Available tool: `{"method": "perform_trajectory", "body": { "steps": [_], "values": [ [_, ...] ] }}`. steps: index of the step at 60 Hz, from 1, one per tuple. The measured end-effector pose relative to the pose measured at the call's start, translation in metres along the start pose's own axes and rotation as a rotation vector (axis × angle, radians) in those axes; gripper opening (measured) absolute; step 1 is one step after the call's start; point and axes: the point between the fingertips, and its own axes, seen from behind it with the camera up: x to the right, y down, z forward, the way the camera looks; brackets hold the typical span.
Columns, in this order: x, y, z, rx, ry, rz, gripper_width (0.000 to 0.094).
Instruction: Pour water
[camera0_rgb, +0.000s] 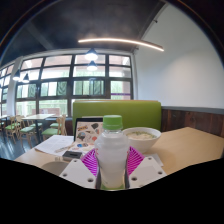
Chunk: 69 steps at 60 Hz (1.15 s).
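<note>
A clear plastic water bottle (112, 155) with a green cap stands upright between my gripper's (112, 165) two fingers. Both magenta pads (91, 162) press against its sides, so the gripper is shut on it. A white bowl (140, 137) sits on the light wooden table (185, 150) just beyond the bottle, a little to the right. The bottle's base is hidden behind the fingers.
A menu or booklet (87, 130) and a small dark object (76, 152) lie on the table to the left, with white paper (52, 146) beside them. A green bench backrest (115, 110) stands behind the table. Large windows fill the far wall.
</note>
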Motion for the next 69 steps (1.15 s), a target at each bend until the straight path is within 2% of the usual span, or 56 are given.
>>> {"method": "perform_trajectory", "body": {
  "steps": [6,7,15,20,27,29,30,32,37,50,60,69],
  "values": [
    [-0.003,0.026,0.001,-0.063,-0.016,0.023,0.0324],
    [-0.002,0.018,0.002,-0.034,-0.018,0.029,0.0317],
    [0.004,0.018,-0.003,-0.004,-0.006,-0.022,0.032],
    [0.007,0.019,0.001,-0.011,-0.004,-0.013,0.0362],
    [0.003,0.022,-0.005,-0.077,-0.021,-0.034,0.0554],
    [0.005,0.027,-0.01,-0.114,-0.02,-0.043,0.0655],
    [0.005,0.028,-0.014,-0.123,-0.021,-0.046,0.0743],
    [0.009,0.026,-0.024,-0.122,-0.02,-0.055,0.0856],
    [0.01,0.014,-0.053,-0.115,-0.007,-0.075,0.0813],
    [-0.003,-0.019,-0.165,-0.093,-0.01,0.001,0.0827],
    [-0.013,-0.023,-0.239,-0.078,-0.027,0.038,0.0826],
    [-0.019,-0.022,-0.277,-0.065,-0.042,0.07,0.0827]
  ]
}}
